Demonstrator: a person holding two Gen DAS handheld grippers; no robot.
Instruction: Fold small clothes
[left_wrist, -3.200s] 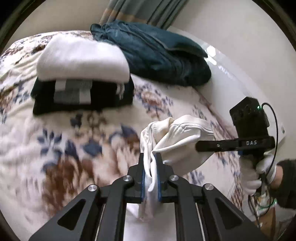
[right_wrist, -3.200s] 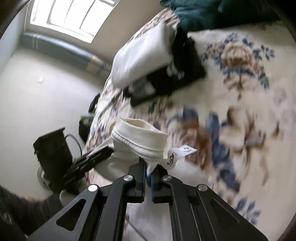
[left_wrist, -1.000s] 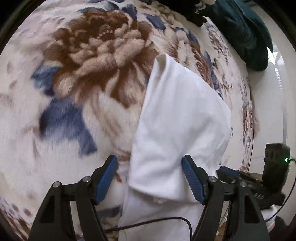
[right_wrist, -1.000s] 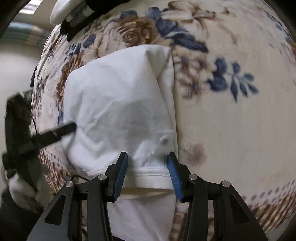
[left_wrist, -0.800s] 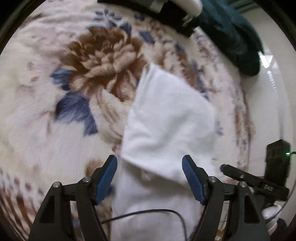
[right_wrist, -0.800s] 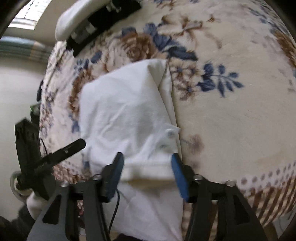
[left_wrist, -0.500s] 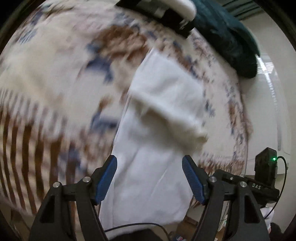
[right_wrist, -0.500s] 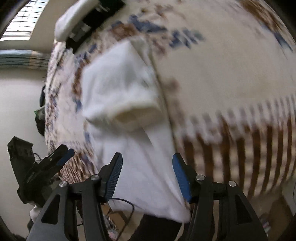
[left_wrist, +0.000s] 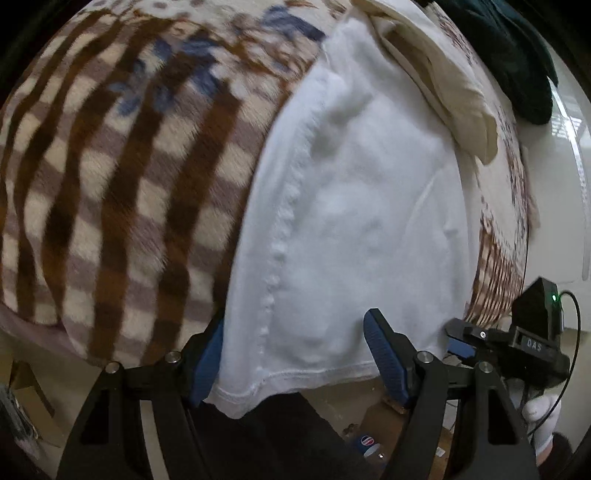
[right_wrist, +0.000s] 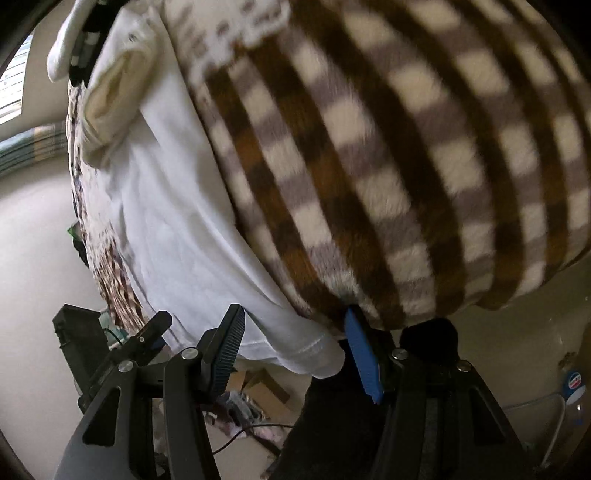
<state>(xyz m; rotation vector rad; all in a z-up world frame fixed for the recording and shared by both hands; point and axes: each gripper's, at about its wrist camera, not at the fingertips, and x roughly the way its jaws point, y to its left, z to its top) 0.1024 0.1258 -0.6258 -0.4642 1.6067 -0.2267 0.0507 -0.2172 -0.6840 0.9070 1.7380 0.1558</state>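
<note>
A white garment (left_wrist: 354, 229) lies on the bed, its far part folded back, its lower part hanging over the bed's edge. It also shows in the right wrist view (right_wrist: 177, 229). My left gripper (left_wrist: 295, 362) is open, its blue pads either side of the garment's bottom hem near the left corner. My right gripper (right_wrist: 295, 347) is open around the hem's right corner. The right gripper shows in the left wrist view (left_wrist: 517, 343), and the left gripper in the right wrist view (right_wrist: 147, 336).
A plaid and floral blanket (left_wrist: 110, 166) covers the bed. A dark green garment (left_wrist: 517, 55) lies at the far end. A stack of folded clothes (right_wrist: 70, 48) sits far back. Boxes and clutter (right_wrist: 255, 387) lie on the floor below.
Both grippers let go of the garment's top, opened, and moved down from the bed's top to the hem hanging over the edge.
</note>
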